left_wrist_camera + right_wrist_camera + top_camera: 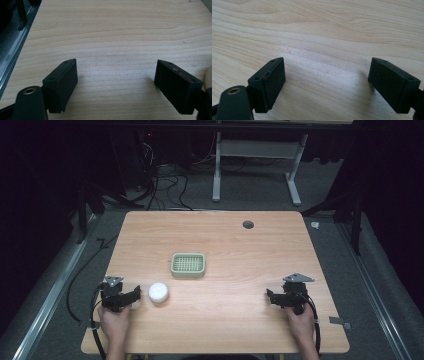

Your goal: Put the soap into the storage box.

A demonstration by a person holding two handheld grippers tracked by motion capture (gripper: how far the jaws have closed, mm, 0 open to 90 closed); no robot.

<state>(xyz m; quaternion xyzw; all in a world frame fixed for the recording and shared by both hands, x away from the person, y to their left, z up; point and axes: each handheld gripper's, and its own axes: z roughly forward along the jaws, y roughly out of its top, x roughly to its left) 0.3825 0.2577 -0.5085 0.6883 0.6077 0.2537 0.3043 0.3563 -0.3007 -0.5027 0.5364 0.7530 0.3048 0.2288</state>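
Observation:
A pale green slotted tray sits near the middle of the wooden table. A white round bar, like a soap, lies to its lower left; its pale edge shows at the right border of the left gripper view. My left gripper rests near the front left, just left of the soap and apart from it, jaws open over bare wood. Near the front right my right gripper also stands open with nothing between its jaws.
A dark round hole marks the table's far right part. The table's left edge and a metal rail lie close to my left gripper. Cables and a white frame stand on the floor beyond the table.

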